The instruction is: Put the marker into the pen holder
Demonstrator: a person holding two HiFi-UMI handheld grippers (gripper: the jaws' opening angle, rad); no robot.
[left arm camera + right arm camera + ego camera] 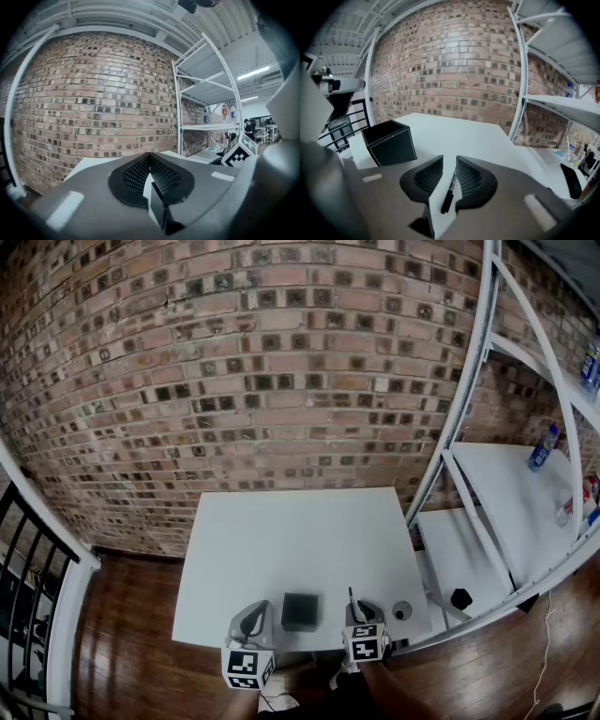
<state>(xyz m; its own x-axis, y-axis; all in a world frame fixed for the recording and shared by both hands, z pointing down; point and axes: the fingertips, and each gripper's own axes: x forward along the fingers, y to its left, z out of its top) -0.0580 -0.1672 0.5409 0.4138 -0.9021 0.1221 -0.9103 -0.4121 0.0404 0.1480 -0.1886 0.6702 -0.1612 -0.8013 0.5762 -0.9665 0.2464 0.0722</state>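
A black marker [448,196] lies on the white table [291,531] in the narrow gap between my right gripper's [449,162] jaws, which stand open around it without pinching it. In the head view the marker [352,599] pokes out ahead of that gripper [360,611] near the table's front edge. The pen holder [299,611], a black square box with an open top, stands just left of it, and in the right gripper view the pen holder [389,142] sits to the left of the jaws. My left gripper [257,613] hovers left of the holder, its jaws [150,157] shut on nothing.
A small round grey object [401,611] rests on the table right of my right gripper. White metal shelving [506,493] with bottles stands to the right. A brick wall [262,362] backs the table, and a white railing [47,549] runs at the left.
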